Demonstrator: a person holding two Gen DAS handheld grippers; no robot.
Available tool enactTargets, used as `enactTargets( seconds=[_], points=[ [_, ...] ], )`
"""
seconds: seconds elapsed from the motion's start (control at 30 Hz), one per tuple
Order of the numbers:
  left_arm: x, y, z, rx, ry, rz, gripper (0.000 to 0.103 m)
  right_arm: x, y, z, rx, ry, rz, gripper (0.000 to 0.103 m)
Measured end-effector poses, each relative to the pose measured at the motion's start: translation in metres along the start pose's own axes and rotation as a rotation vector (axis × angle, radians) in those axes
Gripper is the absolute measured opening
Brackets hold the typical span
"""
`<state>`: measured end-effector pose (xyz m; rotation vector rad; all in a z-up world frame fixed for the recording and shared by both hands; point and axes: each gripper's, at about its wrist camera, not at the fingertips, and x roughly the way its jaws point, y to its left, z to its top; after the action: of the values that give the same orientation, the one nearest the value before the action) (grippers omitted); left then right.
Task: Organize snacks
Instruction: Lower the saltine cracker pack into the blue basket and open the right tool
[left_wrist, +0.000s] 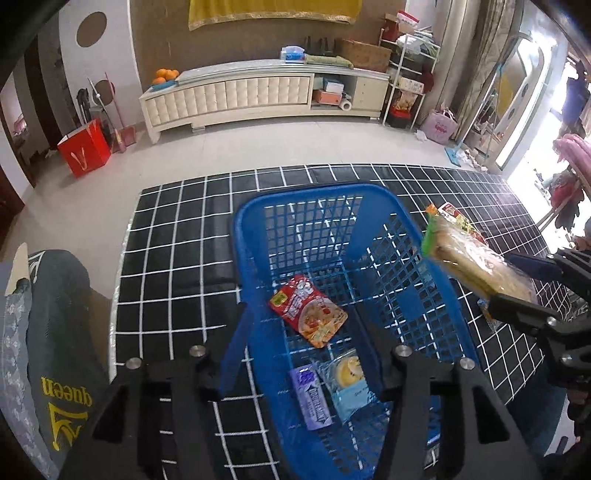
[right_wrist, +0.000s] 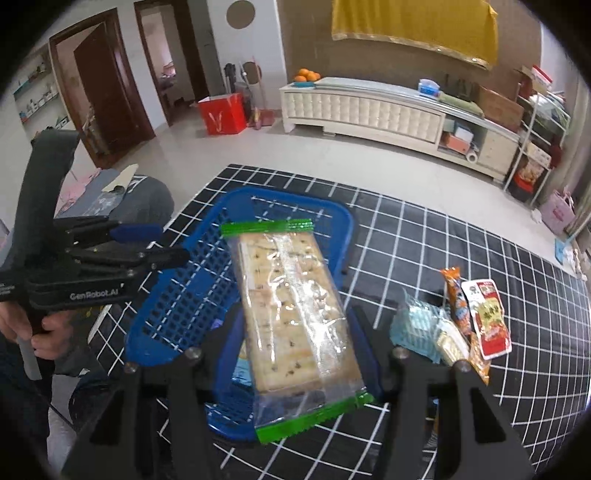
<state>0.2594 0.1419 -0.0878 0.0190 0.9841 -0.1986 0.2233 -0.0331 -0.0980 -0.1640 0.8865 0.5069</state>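
The right gripper (right_wrist: 295, 332) is clamped on a long clear packet of crackers with green ends (right_wrist: 291, 306). The packet sticks out straight ahead between the two black fingers (right_wrist: 364, 347), up in the air. It hangs over the near right edge of the blue plastic basket with grid walls (right_wrist: 177, 295). In the left wrist view the same packet (left_wrist: 476, 266) comes in from the right, above the basket's right wall (left_wrist: 388, 258).

The left gripper (left_wrist: 299, 332) has its fingers apart and holds nothing. It hovers over the near end of the basket.

The basket sits on a black mat with white grid lines (left_wrist: 177, 240), close to the mat's left edge. The mat has lots of open room behind the basket and to its right.

Inside the basket lie three snacks. A red pouch with a food picture (left_wrist: 308, 314) lies in the middle. A purple stick pack (left_wrist: 313, 400) lies at the near end, and a clear packet with a yellow round cake (left_wrist: 349, 380) lies just beside it (they look like they touch).

A small pile of snacks (right_wrist: 465, 321) waits on the mat to the right of the basket. It has an orange stick, a red and white packet and a pale blue one.
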Motion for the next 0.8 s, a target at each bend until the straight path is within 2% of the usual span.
enactTargets(
  seconds=[0.13,0.27,0.43,0.63,0.8],
  points=[
    [-0.008,0.017,-0.004,-0.023,-0.003,0.003,0.052,0.013,0.012,0.009,-0.038,0.018,0.003,0.061],
    [-0.013,0.033,-0.011,-0.036,-0.003,0.022,0.052,0.031,0.023,0.016,-0.069,0.058,0.048,0.061],
    [-0.019,0.05,-0.018,-0.077,-0.015,0.026,0.052,0.055,0.03,0.024,-0.117,0.095,0.029,0.061],
    [-0.009,0.066,-0.015,-0.11,-0.022,0.017,0.052,0.086,0.029,0.031,-0.169,0.135,-0.014,0.061],
    [0.006,0.068,-0.01,-0.114,-0.016,-0.013,0.052,0.11,0.021,0.038,-0.188,0.145,0.005,0.061]
  ],
)
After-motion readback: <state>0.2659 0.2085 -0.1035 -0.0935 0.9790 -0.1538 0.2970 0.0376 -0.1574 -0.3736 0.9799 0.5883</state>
